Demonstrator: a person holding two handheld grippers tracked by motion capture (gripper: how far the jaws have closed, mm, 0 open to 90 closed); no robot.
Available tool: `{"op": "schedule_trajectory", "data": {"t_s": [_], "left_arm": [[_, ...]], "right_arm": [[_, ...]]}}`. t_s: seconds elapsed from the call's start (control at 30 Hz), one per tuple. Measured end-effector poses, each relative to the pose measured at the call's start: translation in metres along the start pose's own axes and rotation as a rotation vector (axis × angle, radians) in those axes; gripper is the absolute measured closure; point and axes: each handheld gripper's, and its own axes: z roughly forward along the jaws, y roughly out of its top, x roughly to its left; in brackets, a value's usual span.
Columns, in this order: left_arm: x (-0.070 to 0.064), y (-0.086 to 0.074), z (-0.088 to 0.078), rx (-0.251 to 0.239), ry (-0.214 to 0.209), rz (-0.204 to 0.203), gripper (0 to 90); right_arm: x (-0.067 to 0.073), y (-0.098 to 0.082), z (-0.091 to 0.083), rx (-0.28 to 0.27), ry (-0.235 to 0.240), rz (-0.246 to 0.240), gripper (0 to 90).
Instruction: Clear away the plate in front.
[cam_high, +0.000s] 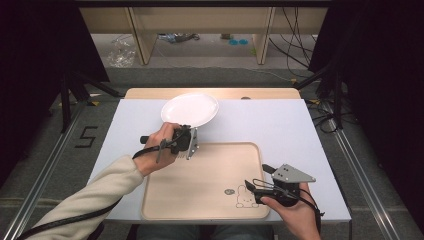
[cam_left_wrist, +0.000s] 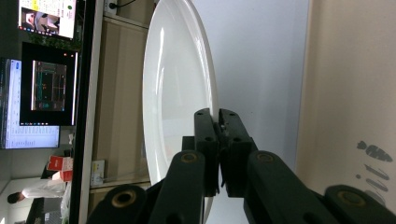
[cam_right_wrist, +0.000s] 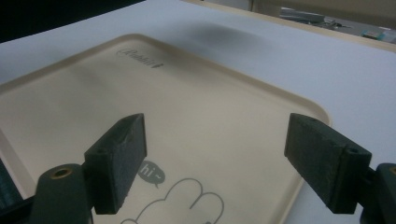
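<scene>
High view, risk: the left gripper (cam_high: 191, 142) pinches only the near rim of the plate (cam_high: 190, 109); most of the plate juts past the jaws toward the upper middle of the frame, so it may well sag, pivot or slip out if the wrist rolls or moves fast; it could also clip the far lip of the tray (cam_high: 202, 181) on the way over
High view, place: the plate sits in the upper centre, above the tray, over the white table (cam_high: 280, 125); whether it rests on the table or is lifted I cannot tell; the right gripper (cam_high: 260, 187) waits at the lower right, over the tray's right corner, well apart from the plate
Left gripper view, risk: the grip looks thin, on a smooth glossy edge; a slide seems the likeliest fault
Left gripper view, place: the frame is rolled sideways; the plate (cam_left_wrist: 177, 88) stands on edge from top centre down to the jaws, which are clamped tight on its rim at lower centre; the tray (cam_left_wrist: 350, 93) runs along the right side
Right gripper view, state: the jaws stand wide apart at lower left and lower right, holding nothing
Right gripper view, place: the tray (cam_right_wrist: 187, 121) lies beneath and ahead of them; a soft shadow marks the table (cam_right_wrist: 327, 70) at upper centre
</scene>
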Motion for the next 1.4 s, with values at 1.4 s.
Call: {"op": "schedule_trajectory", "data": {"t_s": [1.4], "left_arm": [[-0.019,-0.001,-0.031,-0.024,-0.009,0.02,87.1]], "right_arm": [[0.0,0.0,0.002,-0.019,0.006,0.004,22.0]]}}
